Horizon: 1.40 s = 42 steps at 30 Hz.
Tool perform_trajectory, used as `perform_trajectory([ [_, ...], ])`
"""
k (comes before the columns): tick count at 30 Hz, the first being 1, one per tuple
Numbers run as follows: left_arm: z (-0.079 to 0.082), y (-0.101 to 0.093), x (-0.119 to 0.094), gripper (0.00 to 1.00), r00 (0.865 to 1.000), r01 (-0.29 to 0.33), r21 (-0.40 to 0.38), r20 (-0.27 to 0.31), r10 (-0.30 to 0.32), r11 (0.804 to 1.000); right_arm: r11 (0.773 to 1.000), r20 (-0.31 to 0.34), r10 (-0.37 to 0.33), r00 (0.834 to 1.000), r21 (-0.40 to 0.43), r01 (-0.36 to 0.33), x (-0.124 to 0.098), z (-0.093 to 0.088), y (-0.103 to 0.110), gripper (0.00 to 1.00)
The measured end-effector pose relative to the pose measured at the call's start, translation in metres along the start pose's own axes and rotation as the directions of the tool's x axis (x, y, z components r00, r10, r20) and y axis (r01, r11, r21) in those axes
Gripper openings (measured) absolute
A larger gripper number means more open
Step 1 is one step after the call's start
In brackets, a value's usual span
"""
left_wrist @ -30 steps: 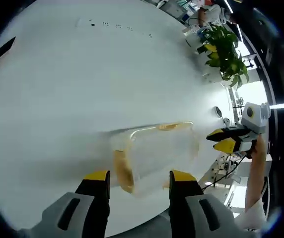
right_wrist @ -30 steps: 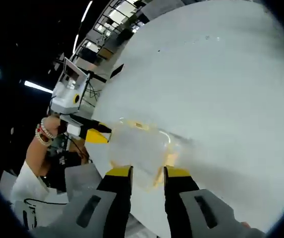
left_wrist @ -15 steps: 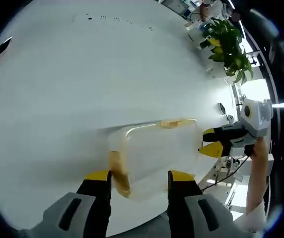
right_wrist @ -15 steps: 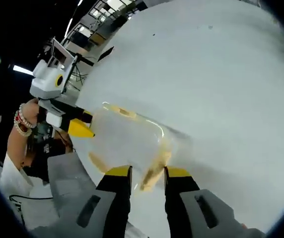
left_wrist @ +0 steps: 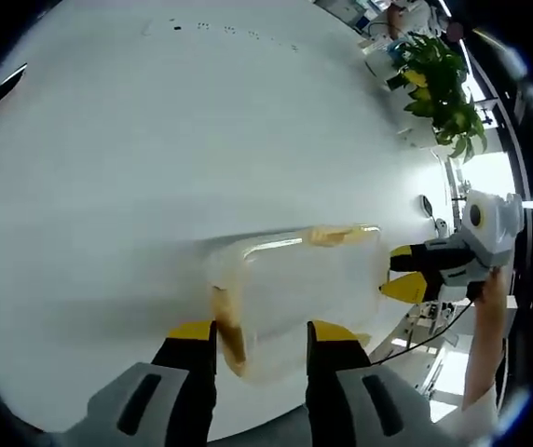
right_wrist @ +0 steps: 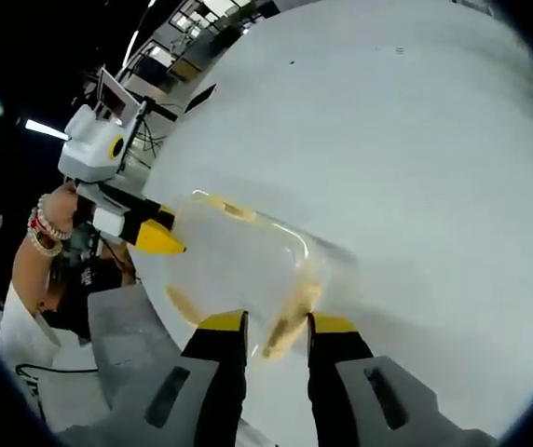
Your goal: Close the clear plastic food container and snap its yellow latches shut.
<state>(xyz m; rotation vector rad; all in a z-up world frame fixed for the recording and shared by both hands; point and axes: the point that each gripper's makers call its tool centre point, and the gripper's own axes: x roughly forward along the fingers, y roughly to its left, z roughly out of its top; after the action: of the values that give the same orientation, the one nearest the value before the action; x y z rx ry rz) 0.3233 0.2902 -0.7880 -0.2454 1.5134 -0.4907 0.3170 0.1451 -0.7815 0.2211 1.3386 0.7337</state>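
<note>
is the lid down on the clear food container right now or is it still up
Down: the lid lies flat over the clear container on the white table. Whether its yellow latches are snapped, the blurred views don't settle.

Brightly lit from above; glare washing out the white counter (left_wrist: 201,130), fisheye-bent edges, container (left_wrist: 294,289) softly blurred.

Both cameras look down along their own jaws at close range onto the round white table (left_wrist: 155,140). The 2 views face each other from opposite ends of the clear plastic food container with yellow latches (left_wrist: 294,289) (right_wrist: 239,270), which both share.
</note>
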Motion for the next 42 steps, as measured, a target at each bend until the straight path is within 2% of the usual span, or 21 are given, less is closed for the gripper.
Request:
perform_trajectory([
  [1, 0.001, -0.008, 0.0, 0.28, 0.998, 0.06, 0.01, 0.006, -0.061, 0.998, 1.0, 0.0, 0.0, 1.0, -0.002, 0.0, 0.0, 0.0, 0.0, 0.2],
  [2, -0.002, 0.001, -0.002, 0.28, 1.0, 0.018, -0.003, 0.001, -0.018, 1.0, 1.0, -0.001, -0.002, 1.0, -0.006, 0.002, -0.001, 0.0, 0.0, 0.2],
  [6, -0.006, -0.001, -0.004, 0.28, 1.0, 0.013, 0.007, -0.002, -0.013, 1.0, 1.0, 0.004, -0.008, 1.0, -0.006, 0.008, -0.002, 0.0, 0.0, 0.2],
  [13, -0.007, -0.002, -0.003, 0.28, 1.0, 0.023, 0.0, -0.002, -0.023, 1.0, 1.0, 0.015, -0.008, 1.0, 0.002, 0.008, -0.003, -0.001, 0.0, 0.19],
  [25, 0.002, -0.002, 0.001, 0.27, 1.0, 0.031, -0.002, -0.002, -0.031, 1.0, 0.999, 0.024, 0.008, 1.0, 0.033, -0.009, 0.0, -0.002, 0.001, 0.17],
  [26, 0.003, -0.002, 0.002, 0.27, 1.0, 0.031, -0.003, -0.001, -0.031, 1.0, 0.999, 0.027, 0.018, 0.999, 0.042, -0.019, 0.0, -0.002, 0.001, 0.16],
  [27, 0.004, -0.002, 0.002, 0.27, 0.999, 0.032, 0.0, 0.002, -0.032, 0.999, 0.994, 0.006, 0.02, 1.0, 0.104, -0.02, 0.001, -0.01, 0.002, 0.16],
  [28, 0.006, -0.001, 0.002, 0.27, 0.999, 0.033, -0.004, 0.002, -0.033, 0.999, 0.996, 0.028, 0.047, 0.999, 0.081, -0.049, 0.005, -0.008, 0.001, 0.16],
  [33, 0.005, -0.002, 0.003, 0.28, 0.999, 0.041, 0.0, 0.007, -0.041, 0.999, 0.993, 0.046, 0.067, 0.997, 0.089, -0.071, 0.01, -0.006, 0.001, 0.17],
  [35, 0.003, -0.003, 0.005, 0.28, 0.997, 0.069, -0.005, 0.019, -0.069, 0.998, 0.996, 0.047, 0.061, 0.997, 0.066, -0.065, 0.011, -0.005, 0.003, 0.18],
  [37, 0.002, -0.01, 0.008, 0.29, 0.988, 0.145, -0.023, 0.056, -0.143, 0.989, 0.996, 0.052, 0.062, 0.997, 0.063, -0.065, 0.011, -0.003, 0.002, 0.19],
  [38, 0.0, -0.007, 0.007, 0.29, 0.988, 0.14, -0.033, 0.065, -0.138, 0.99, 0.996, 0.058, 0.061, 0.996, 0.06, -0.065, 0.011, -0.003, 0.002, 0.19],
  [39, 0.001, -0.007, 0.005, 0.29, 0.988, 0.121, 0.025, 0.09, -0.123, 0.992, 0.996, 0.064, 0.061, 0.996, 0.057, -0.065, 0.009, -0.002, 0.002, 0.19],
  [42, 0.002, -0.008, 0.003, 0.3, 0.989, 0.089, 0.076, 0.111, -0.097, 0.993, 0.996, 0.067, 0.068, 0.995, 0.061, -0.072, 0.009, 0.0, 0.001, 0.2],
])
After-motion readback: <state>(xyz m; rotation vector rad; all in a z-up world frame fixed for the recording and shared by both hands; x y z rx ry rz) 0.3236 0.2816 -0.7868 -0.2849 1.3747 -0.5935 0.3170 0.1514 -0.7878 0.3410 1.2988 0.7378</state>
